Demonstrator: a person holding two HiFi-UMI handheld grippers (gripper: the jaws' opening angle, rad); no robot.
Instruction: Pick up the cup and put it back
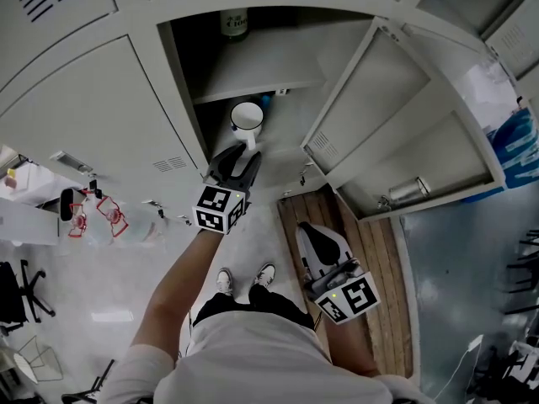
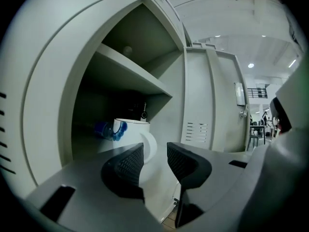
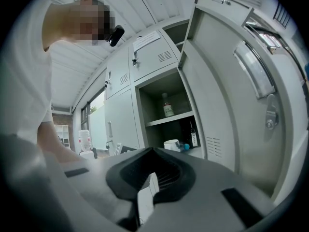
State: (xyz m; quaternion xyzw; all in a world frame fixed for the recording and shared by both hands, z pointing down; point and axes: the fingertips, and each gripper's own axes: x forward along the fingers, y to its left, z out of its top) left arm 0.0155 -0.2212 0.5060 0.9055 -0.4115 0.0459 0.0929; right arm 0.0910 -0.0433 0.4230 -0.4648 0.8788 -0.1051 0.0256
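Observation:
A white cup [image 1: 247, 116] stands upright on the floor of the open locker's lower compartment, under the shelf [image 1: 253, 82]. My left gripper [image 1: 240, 154] sits just in front of it, open. In the left gripper view the cup [image 2: 129, 132] turns its handle toward me, and the handle shows through the gap of the left gripper [image 2: 154, 161]; the pads do not touch it. My right gripper [image 1: 316, 238] hangs low at the person's right side, away from the locker, shut and empty. The right gripper view shows the right gripper [image 3: 154, 170] closed, with the cup [image 3: 171, 144] small and far off.
The locker door [image 1: 396, 116] stands open to the right. A bottle [image 1: 235, 23] sits on the upper shelf. A blue object [image 2: 104, 128] and a dark bottle [image 2: 143, 112] stand behind the cup. Wooden boards [image 1: 337, 217] lie on the floor below the door.

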